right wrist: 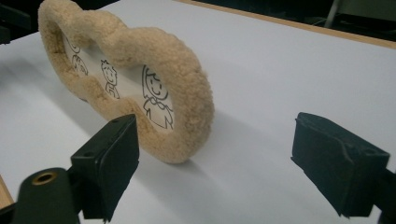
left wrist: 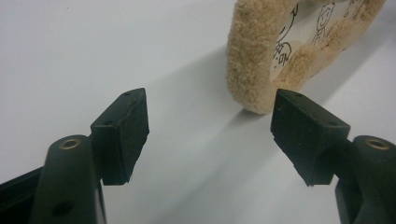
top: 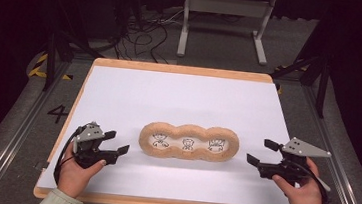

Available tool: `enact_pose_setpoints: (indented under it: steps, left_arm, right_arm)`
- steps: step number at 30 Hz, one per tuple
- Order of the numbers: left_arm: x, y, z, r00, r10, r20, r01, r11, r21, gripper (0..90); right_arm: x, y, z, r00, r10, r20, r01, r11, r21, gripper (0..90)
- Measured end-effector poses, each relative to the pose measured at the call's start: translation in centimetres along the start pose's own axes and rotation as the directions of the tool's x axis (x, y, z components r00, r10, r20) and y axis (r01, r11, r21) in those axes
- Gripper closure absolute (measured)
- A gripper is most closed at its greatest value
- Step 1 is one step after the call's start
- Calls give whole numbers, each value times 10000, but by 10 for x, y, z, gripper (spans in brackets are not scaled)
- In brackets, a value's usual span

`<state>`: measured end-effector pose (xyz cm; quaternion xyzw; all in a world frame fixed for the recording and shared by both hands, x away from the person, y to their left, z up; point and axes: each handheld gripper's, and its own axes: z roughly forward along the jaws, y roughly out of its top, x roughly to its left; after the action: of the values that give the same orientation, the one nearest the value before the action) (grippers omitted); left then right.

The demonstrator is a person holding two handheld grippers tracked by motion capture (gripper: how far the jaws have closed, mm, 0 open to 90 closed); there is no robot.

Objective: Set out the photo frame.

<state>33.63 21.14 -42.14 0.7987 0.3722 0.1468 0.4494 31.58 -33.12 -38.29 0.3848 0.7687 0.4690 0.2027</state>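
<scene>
I see the frame [top: 189, 142], a fuzzy tan piece with three round openings in a row, standing on its long edge on the white board [top: 184, 97]. It sits a little toward my side of the board's middle. Each opening shows a small line drawing of a cartoon figure.

My left gripper [top: 116, 143] is just off the frame's left end, near it but apart. Its jaws are spread wide with nothing between them. In the left gripper view the frame [left wrist: 261, 60] stands ahead and to the right, its near end close to the right jaw without touching it, and a shadow runs across the board toward me.

My right gripper [top: 262, 152] is off the frame's right end, also apart, with a slightly wider gap than on the left. Its jaws are spread too, with nothing in them. In the right gripper view the frame [right wrist: 140, 79] stands ahead and to the left, its near end just behind the left jaw, and bare board lies between the two pads.

Both hands rest low at the near edge of the board, one at each side.
</scene>
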Motion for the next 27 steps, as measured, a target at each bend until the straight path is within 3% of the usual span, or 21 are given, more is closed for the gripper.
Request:
enact_pose_setpoints:
  steps: [7,13,18,21,27]
  left_arm:
    - [7,-6,-6,9999,-163,-16,162,9988,-459,293]
    - [12,-10,-2,9996,-166,-219,160,9995,-288,292]
    - [21,-18,1,9987,-484,-149,478,9981,-381,291]
    - [27,-21,3,9989,-335,-321,324,9988,-363,288]
    - [30,-27,7,9988,-485,54,487,9969,-619,292]
  right_arm:
    - [-10,-13,-2,9992,382,82,-383,9991,165,157]
    - [-17,-23,6,9979,635,121,-640,9970,442,157]
    - [-21,-31,12,9972,739,146,-747,9949,675,156]
    - [-23,-34,15,9967,795,142,-803,9941,729,154]
    - [-27,-45,24,9959,879,199,-894,9917,923,153]
